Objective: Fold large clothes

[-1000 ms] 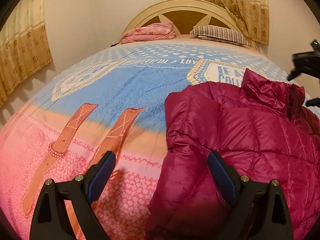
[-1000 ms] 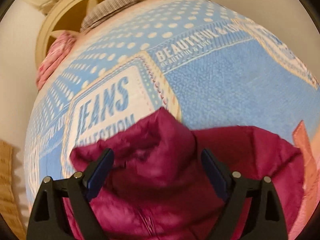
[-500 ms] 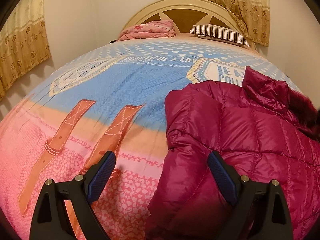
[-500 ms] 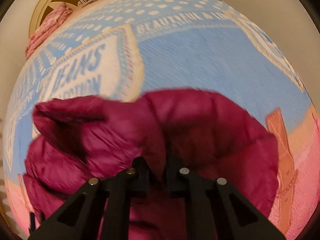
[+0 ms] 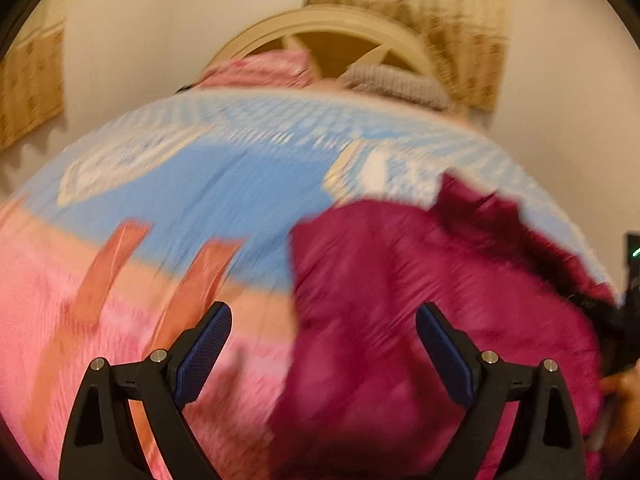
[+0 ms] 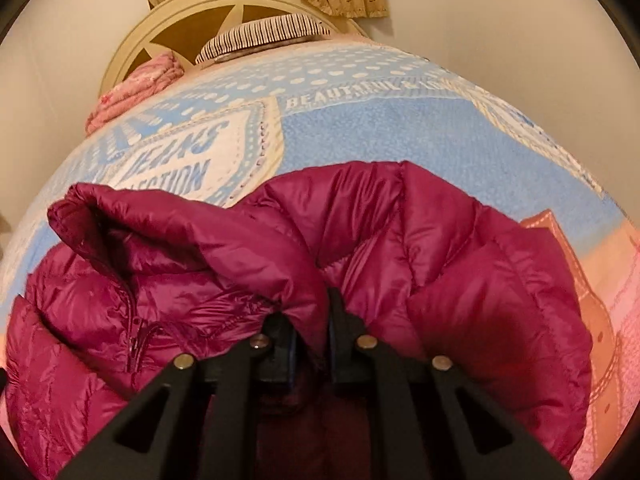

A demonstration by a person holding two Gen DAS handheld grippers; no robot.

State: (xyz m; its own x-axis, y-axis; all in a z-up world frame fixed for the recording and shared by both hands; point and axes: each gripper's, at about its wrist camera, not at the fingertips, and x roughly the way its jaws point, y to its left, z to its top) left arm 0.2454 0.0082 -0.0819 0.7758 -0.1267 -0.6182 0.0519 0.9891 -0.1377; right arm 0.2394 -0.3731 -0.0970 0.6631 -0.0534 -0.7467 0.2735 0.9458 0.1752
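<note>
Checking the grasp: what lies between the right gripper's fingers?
A pinched fold of the jacket lies in the right gripper, seen in the right wrist view.

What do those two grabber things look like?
The left gripper has black plastic arms shaped like open triangles, small round silver bolts, and fingers lined with dark blue textured pads. The right gripper has the same black frame and silver bolts, with a sliver of blue pad showing. No sleeves or cables are in view.
</note>
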